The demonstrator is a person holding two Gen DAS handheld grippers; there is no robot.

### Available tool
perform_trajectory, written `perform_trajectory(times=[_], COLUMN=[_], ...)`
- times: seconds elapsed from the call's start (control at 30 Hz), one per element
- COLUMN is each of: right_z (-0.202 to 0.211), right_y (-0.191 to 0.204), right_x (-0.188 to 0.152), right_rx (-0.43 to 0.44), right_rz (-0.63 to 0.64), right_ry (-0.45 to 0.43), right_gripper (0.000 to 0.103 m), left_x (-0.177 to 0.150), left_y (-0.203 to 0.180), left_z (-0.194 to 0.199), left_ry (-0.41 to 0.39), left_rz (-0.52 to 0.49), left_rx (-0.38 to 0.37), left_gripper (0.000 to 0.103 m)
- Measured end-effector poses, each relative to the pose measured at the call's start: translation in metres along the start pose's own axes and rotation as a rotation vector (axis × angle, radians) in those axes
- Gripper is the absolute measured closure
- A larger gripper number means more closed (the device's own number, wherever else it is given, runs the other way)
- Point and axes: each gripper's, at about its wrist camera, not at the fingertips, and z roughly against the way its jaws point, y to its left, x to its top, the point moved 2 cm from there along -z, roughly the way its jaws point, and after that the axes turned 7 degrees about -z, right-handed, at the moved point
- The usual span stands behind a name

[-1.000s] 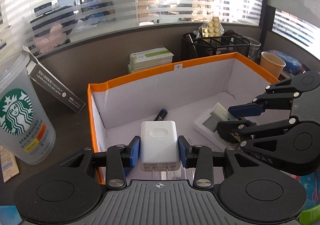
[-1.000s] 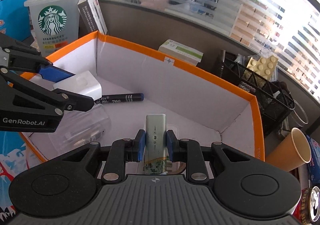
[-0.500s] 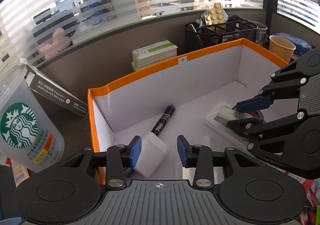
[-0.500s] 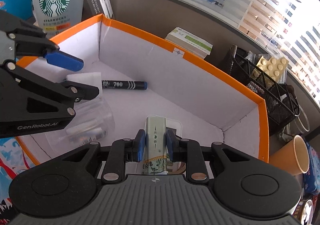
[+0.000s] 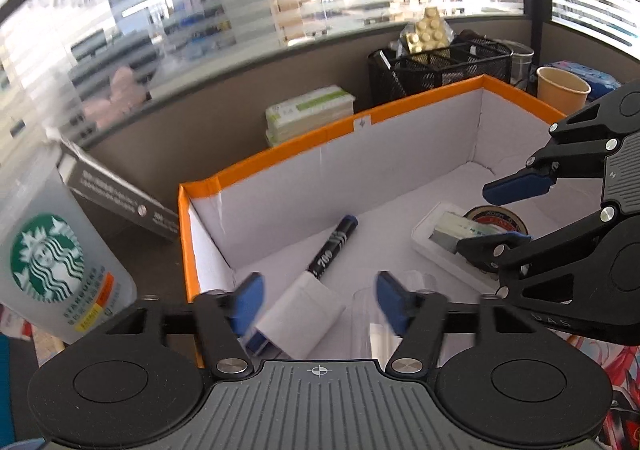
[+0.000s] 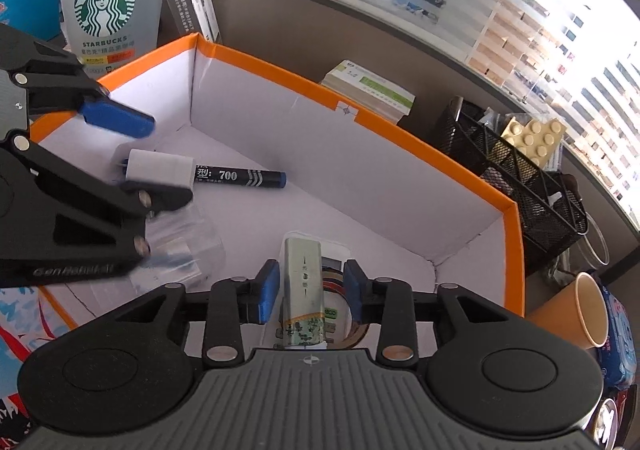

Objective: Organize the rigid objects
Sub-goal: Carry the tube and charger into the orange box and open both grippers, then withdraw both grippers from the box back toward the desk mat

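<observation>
Where left gripper [image 5: 318, 300] hangs over near-left corner of orange-rimmed box [image 5: 420, 105], jaws just been opening, pads clear of white charger [image 5: 300, 314] lying released on floor, its near end cut off by gripper body. Clear plastic item [image 6: 180, 246] beside it hard to make out. Right gripper [image 6: 310, 288] also just been opening, pads apart from silver-green pack [image 6: 304, 290], label unreadable. Black marker [image 6: 240, 177] touches charger, reads "700". Cup [image 6: 106, 9] outside box: "STARBUCKS".
</observation>
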Motion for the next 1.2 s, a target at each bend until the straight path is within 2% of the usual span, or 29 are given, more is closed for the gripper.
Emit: perform_trajectory(times=[0.27,0.47,0.57,0.63,0.83,1.2], right_z=[0.025,0.06,0.078,0.092,0.123,0.145], right_y=[0.001,0.003,0.006,0.006,0.005,0.011], right_x=[-0.001,-0.007,-0.016,-0.024,-0.058,-0.121], right_rx=[-0.026,-0.044,-0.054,-0.062,-0.076,-0.066], right_rz=[-0.012,-0.032,-0.039,-0.047,-0.068,-0.13], right_ry=[-0.047,-0.104,-0.135,-0.159,-0.194,-0.171], right_gripper=[0.06,0.054,0.048,0.04,0.038,0.036], left_x=[0.005,0.003,-0.002,-0.009,-0.035,-0.078], left_y=[-0.006,-0.011,-0.016,-0.019,-0.028,-0.035], left_z=[0.033,0.064,0.08,0.091,0.108,0.119], left_ry=[-0.074,-0.118,-0.145,-0.165,-0.174,-0.127], left_rz=[-0.03,-0.028,-0.032,-0.035,-0.032,0.028], left_rx=[0.074,0.097,0.109,0.109,0.096,0.074], left_gripper=[0.014,0.009,0.004,0.002,0.002,0.002])
